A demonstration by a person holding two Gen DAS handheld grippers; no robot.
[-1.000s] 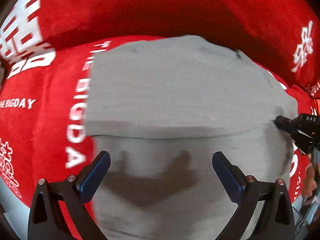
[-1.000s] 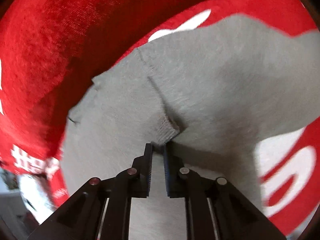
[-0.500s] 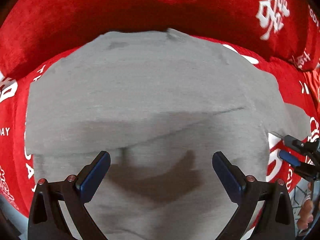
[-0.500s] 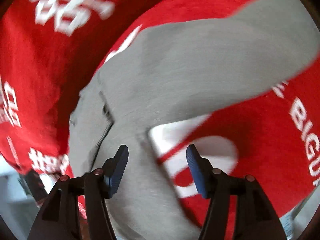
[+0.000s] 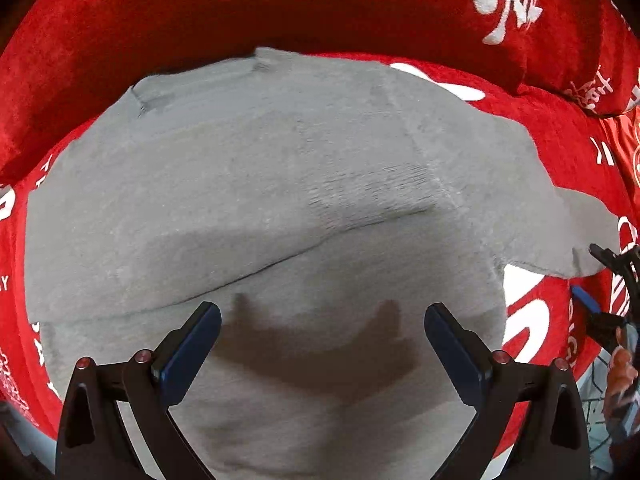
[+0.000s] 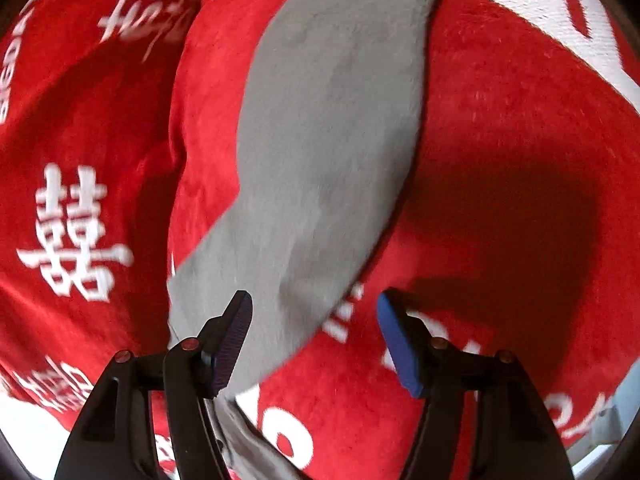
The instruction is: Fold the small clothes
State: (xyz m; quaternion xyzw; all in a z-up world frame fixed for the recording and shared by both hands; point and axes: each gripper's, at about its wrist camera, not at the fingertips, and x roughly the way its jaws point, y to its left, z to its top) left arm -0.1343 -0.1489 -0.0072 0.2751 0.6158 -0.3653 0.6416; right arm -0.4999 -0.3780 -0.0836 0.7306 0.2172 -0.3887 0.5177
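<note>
Two views are given, and each shows what the other lacks. From the left wrist the grey garment (image 5: pixel 256 208) is seen nearly whole, spread on a red cover (image 5: pixel 280 8) printed with white lettering; a folded edge runs across it from 8 o'clock toward 3 o'clock, and a sleeve (image 5: pixel 576 232) reaches out to 3 o'clock. The left gripper (image 5: pixel 322 340) is held above the lower layer with its blue-padded fingers (image 5: pixel 192 344) wide apart, nothing between them, and its shadow is cast on the cloth. At the 3 o'clock edge the right gripper (image 5: pixel 596 280) is glimpsed just beside the sleeve end, with part of a hand (image 5: pixel 620 372) below it.

From the right wrist only the sleeve (image 6: pixel 332 152) is seen, as a long grey band running from 12 o'clock down to 7 o'clock across the cover (image 6: pixel 500 160). The right gripper (image 6: pixel 314 336) has just been opening: its fingers (image 6: pixel 398 344) are parted and the sleeve's lower end lies loose under the gap, near the left finger, without being pinched. White characters (image 6: pixel 72 232) on the cover are shown at 9 o'clock. This view is blurred, so the sleeve's hem cannot be made out.
</note>
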